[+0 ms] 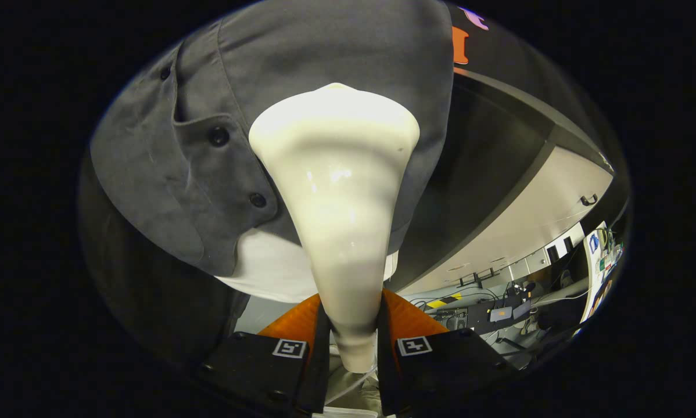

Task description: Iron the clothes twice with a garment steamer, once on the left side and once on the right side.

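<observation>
Gripper view. The gripper (pixel 352 348) pinches the narrow neck of the cream-white garment steamer (pixel 336 191), one finger pressed on either side of it. From the fingers the steamer widens into a broad, rounded head, which lies against the front of a dark grey shirt (pixel 301 64) hanging just beyond it. The head sits beside the shirt's button placket; three dark buttons (pixel 218 136) run down the cloth next to it. Whether the head actually touches the fabric cannot be told. A white garment (pixel 269 270) hangs out below the grey hem, behind the steamer's neck. Beyond the shirt and to one side stands a room with a pale wall, desks and tangled cables (pixel 487 307).
</observation>
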Demonstrator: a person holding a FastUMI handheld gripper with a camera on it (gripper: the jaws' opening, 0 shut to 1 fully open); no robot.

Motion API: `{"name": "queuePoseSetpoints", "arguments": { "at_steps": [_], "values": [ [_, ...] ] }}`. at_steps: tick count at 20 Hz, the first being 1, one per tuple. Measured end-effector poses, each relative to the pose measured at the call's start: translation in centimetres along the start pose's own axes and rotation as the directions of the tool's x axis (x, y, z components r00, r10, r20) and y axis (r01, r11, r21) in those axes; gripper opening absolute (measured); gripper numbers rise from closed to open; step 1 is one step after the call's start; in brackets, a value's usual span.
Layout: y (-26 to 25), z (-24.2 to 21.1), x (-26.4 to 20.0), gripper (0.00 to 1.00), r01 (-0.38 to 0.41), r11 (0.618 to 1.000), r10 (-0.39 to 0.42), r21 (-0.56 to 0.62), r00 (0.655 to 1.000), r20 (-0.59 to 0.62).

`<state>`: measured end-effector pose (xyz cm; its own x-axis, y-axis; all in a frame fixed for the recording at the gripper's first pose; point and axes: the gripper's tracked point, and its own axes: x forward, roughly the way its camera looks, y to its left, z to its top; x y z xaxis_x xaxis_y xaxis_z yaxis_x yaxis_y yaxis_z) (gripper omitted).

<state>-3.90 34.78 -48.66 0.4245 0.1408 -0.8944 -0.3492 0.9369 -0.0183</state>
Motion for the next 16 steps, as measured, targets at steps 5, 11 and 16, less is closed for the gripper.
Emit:
{"name": "queuePoseSetpoints", "arguments": {
  "at_steps": [5,11,16],
  "values": [
    [-0.5,-2.2,-0.4,0.43,-0.014,1.0,0.014,-0.016,0.999,-0.038],
    [0.7,-0.9,-5.2,0.43,-0.019,1.0,0.019,-0.008,0.999,0.038],
    [2.7,3.8,-11.7,0.43,0.013,0.999,-0.019,0.038,0.983,0.183]
  ]
}}
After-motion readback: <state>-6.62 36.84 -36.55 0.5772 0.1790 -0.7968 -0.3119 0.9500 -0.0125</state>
